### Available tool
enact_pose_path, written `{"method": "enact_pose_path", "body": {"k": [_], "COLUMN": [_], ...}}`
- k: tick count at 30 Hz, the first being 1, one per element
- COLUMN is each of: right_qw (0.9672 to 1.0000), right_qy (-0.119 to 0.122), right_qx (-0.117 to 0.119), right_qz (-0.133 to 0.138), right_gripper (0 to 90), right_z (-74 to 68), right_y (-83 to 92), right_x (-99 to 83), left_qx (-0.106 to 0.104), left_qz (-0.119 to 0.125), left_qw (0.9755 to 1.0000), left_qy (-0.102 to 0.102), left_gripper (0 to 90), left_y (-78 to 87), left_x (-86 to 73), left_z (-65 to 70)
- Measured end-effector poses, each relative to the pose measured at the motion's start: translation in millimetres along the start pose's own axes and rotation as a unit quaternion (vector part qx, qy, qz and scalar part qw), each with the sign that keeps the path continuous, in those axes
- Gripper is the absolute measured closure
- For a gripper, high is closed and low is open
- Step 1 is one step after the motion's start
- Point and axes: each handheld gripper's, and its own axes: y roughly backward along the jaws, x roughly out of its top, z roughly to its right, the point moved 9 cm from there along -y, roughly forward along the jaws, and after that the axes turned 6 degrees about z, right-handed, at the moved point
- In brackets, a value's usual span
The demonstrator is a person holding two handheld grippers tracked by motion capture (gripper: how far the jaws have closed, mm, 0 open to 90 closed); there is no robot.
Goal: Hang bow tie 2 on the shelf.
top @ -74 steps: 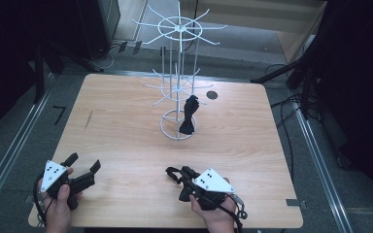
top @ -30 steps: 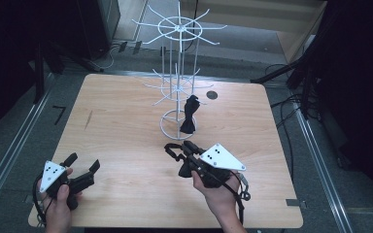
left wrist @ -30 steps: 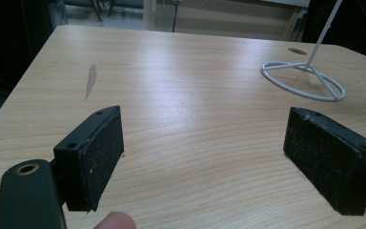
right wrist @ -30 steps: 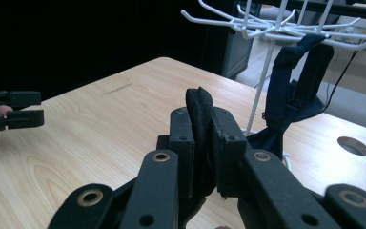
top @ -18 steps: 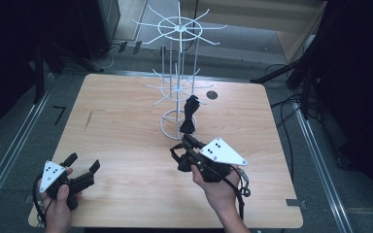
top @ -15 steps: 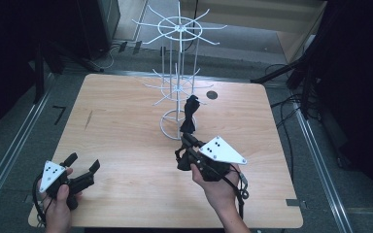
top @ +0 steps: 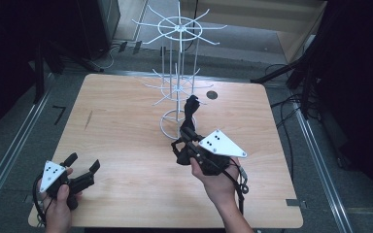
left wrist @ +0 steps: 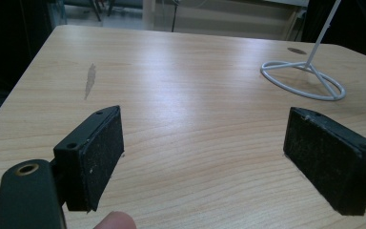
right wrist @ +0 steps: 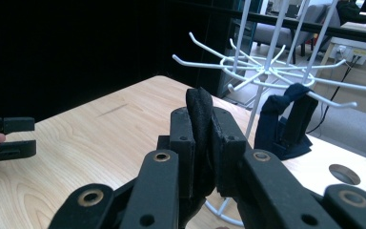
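A white wire hook rack point(top: 177, 58) stands at the middle back of the wooden table point(top: 126, 131). A dark blue cloth piece point(top: 191, 108) hangs from a hook of its lower tier, also visible in the right gripper view point(right wrist: 286, 124). My right gripper point(top: 182, 141) sits just in front of the rack's ring base, shut on a second black cloth piece point(right wrist: 199, 107) that sticks up between its pads. My left gripper point(top: 82, 166) rests near the front left corner, open with nothing between its pads point(left wrist: 100, 148).
The rack's ring base point(left wrist: 305, 78) lies ahead and right of my left gripper. A round hole point(top: 212, 95) sits in the table behind the rack, and a dark scuff point(top: 88, 120) marks the left side. Metal rails and cables run along the floor on both sides.
My right gripper has carried the black cloth forward from the front edge toward the rack's base and slightly up. The left gripper has stayed put.
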Motion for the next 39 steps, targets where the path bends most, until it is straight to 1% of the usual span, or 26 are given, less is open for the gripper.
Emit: {"method": "enact_pose_path", "body": {"k": [9,15,16,17,27,28,33,36,39], "right_qw": [0.9999,0.9999,0.9998,0.9999,0.9997,0.9997,0.9995,0.9995,0.9996], "right_qy": [0.011,0.007,0.011,0.009,0.016,0.014,0.02,0.02,0.015], "right_qx": [0.005,0.007,0.007,0.006,0.002,0.002,0.002,0.002,0.002], "right_qz": [0.007,0.009,0.012,0.01,0.018,0.018,0.023,0.023,0.024], "right_gripper": [82.4,82.4,82.5,82.4,82.5,82.5,82.4,82.4,82.4], "right_z": [-2.7,-2.8,-2.3,-2.7,2.3,2.4,2.7,4.5,6.1], "right_y": [-7.1,-12.9,-13.8,-14.3,-18.2,-18.1,-18.6,-20.1,-20.8], "right_x": [14.7,22.3,23.9,24.8,36.9,38.2,44.3,46.0,48.8], "left_qx": [-0.001,-0.001,-0.001,-0.001,-0.001,-0.001,-0.001,-0.001,-0.001], "left_qz": [0.0,-0.001,0.0,-0.001,0.0,0.0,0.0,0.0,0.0], "left_qw": [1.0,1.0,1.0,1.0,1.0,1.0,1.0,1.0,1.0], "left_qy": [0.0,0.002,0.002,0.002,0.002,0.003,0.002,0.002,0.002], "left_gripper": [14.4,14.4,14.4,14.4,14.4,14.4,14.4,14.4,14.4], "left_y": [-0.1,0.2,0.0,0.2,0.2,0.2,0.0,0.0,0.0], "left_x": [0.1,0.0,0.0,0.0,0.0,0.1,0.1,0.1,0.1], "left_z": [-0.1,-0.1,-0.1,-0.1,-0.2,-0.1,0.1,0.1,0.1]}}
